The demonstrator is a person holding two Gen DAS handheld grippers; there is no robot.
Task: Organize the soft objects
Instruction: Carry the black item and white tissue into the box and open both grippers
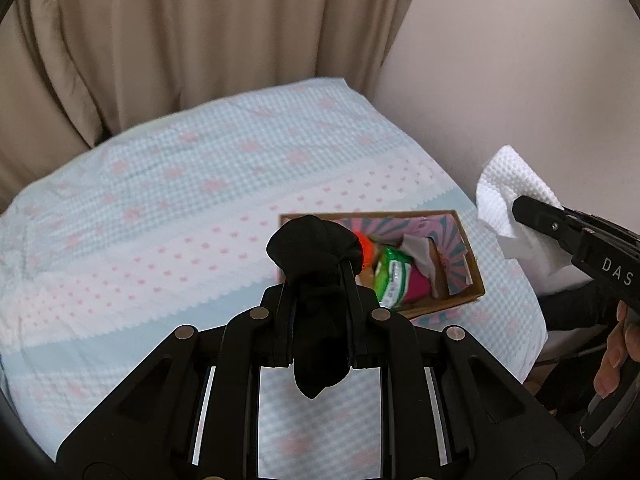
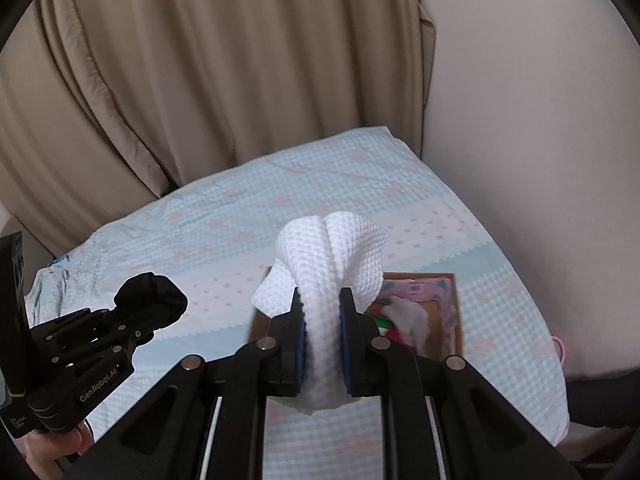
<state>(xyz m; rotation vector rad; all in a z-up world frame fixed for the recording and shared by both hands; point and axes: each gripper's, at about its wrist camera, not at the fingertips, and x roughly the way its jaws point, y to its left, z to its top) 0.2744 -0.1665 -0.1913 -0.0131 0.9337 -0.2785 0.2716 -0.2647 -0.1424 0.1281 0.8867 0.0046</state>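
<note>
Light: soft, even indoor light, moderately bright; source not visible.
Shadows: faint, diffuse; a weak one beneath the bed [image 1: 168, 216] cover's far edge.
Glare: none; white cloth [image 2: 332, 256] nearly washed out.
Blur: box [image 2: 424, 312] smeared in right wrist view.
Distortion: strong fisheye bending, dark vignette at the corners.

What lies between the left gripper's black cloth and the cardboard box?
Nothing: in the right wrist view, only bare bedsheet separates the black cloth in the left gripper from the cardboard box.
</note>
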